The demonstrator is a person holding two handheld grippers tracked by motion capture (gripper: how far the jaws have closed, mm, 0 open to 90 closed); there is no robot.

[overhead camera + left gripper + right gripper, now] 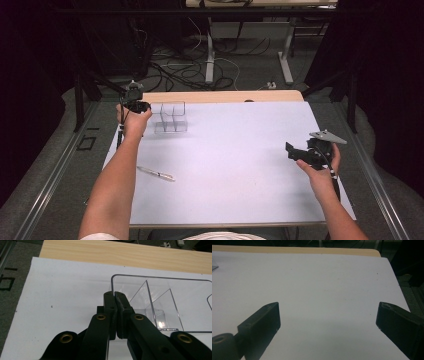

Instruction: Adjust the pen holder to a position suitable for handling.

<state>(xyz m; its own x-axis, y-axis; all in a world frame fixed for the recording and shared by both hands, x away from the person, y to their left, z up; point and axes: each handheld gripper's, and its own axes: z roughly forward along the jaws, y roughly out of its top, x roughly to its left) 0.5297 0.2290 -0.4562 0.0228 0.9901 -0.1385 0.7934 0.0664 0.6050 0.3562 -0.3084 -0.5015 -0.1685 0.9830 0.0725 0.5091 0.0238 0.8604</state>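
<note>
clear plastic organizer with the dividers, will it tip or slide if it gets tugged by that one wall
The clear organizer looks thin-walled and probably light, so it would likely slide on the smooth white sheet rather than stay put. The left gripper is shut on its near-left wall, off-centre, so a lift may tilt it. Its walls seem rigid, not floppy.

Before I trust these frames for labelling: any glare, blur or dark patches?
High view: dark surround, bright white sheet, pen soft. Left gripper view: sharp; highlight on the clear organizer. Right gripper view: the jaws dark and soft, slight shadow between them.
</note>
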